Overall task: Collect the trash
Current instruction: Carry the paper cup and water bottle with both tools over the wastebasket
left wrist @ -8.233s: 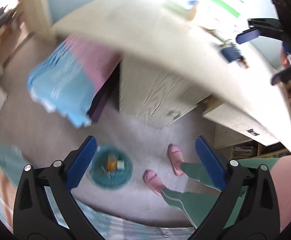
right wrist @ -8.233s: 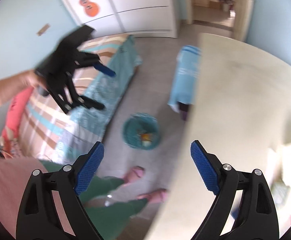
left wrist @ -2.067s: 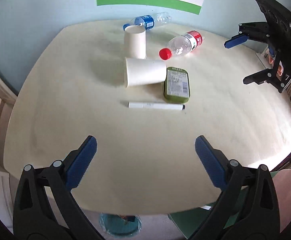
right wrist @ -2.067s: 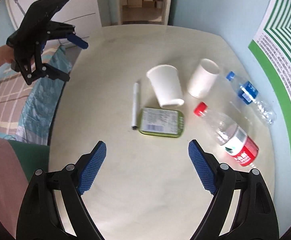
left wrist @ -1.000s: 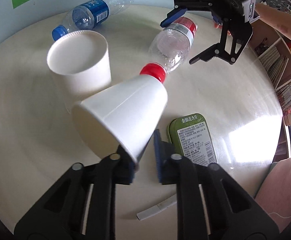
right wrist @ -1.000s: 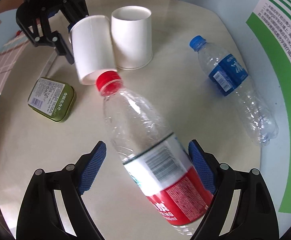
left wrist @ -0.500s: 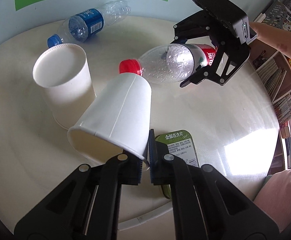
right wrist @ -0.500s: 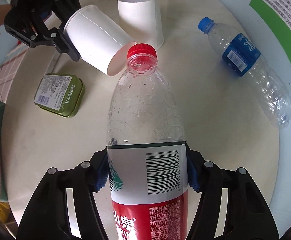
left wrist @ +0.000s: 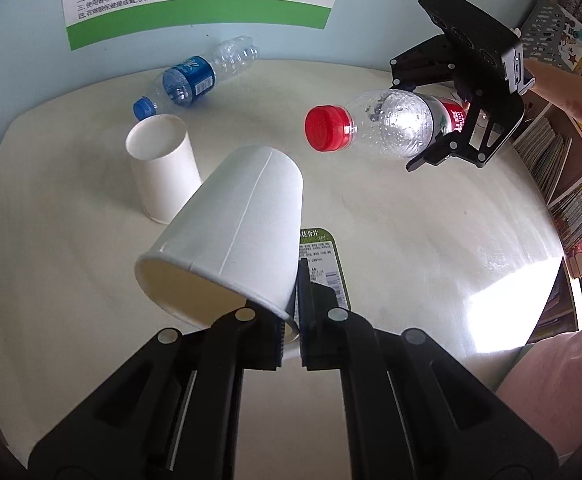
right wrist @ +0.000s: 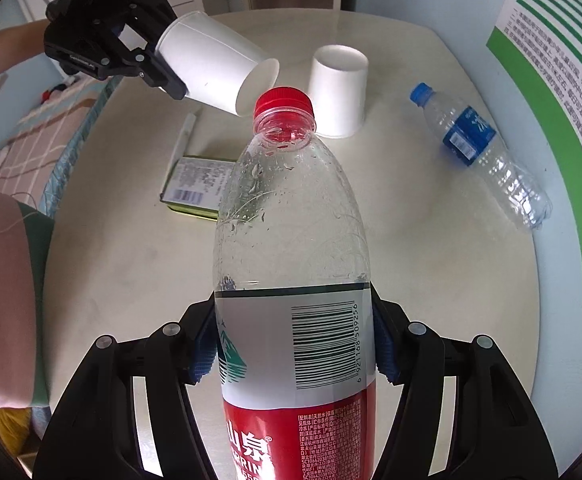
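While left claw (left wrist: 290, 322) pinches paper cup (left wrist: 233, 248) rim; right claw (right wrist: 291, 350) clamps red-capped bottle (right wrist: 291, 248).

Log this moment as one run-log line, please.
left gripper: shut on cup rim, lifted | right gripper: shut on red-cap bottle, lifted | on table: second cup, blue-cap bottle, tin, pen

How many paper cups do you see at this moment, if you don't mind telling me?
2: one paper cup pinched by its rim in the left gripper, lifted; the other cup upright on the table. None seems hidden.

Matt paper cup (left wrist: 235, 236), clear glossy plastic bottle (right wrist: 291, 232)
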Demonstrator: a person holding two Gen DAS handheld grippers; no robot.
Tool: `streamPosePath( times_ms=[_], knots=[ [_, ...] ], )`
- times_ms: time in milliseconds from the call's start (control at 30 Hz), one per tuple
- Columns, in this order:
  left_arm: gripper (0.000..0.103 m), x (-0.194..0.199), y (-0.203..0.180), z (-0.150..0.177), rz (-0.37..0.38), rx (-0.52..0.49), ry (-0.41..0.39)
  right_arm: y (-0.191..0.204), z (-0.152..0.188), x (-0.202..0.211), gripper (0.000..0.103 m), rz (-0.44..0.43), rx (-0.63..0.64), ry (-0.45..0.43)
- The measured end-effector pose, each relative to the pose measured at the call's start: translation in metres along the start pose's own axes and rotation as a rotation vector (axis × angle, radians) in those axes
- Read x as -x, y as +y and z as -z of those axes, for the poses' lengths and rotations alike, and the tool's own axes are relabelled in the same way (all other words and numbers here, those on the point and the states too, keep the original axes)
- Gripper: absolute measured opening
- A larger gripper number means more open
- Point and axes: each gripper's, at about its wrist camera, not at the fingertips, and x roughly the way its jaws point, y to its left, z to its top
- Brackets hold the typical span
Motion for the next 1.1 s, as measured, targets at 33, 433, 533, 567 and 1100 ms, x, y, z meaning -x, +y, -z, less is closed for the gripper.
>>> streamPosePath(
  times_ms=[33,433,533,567,1100],
  knots=[
    [0.003,0.009,-0.003,0.007,-0.018,0.016,-0.008,0.009,-0.009,0.003,0.063,0.0,0.017,-0.007],
    [0.003,0.095,-0.032,0.129,-0.243,0.273,-0.036,0.12,-0.104,-0.01,0.063,-0.142,0.322,-0.12],
    [0.003,0.113,-0.039,0.174,-0.29,0.351,-0.015,0.152,-0.129,-0.025,0.063,-0.189,0.386,-0.13],
    [0.004,0.119,-0.043,0.188,-0.299,0.373,-0.015,0.165,-0.138,-0.03,0.063,-0.203,0.409,-0.128],
    [0.004,0.17,-0.029,0.418,-0.365,0.78,-0.05,0.371,-0.257,-0.135,0.063,-0.416,0.57,-0.025]
  ],
)
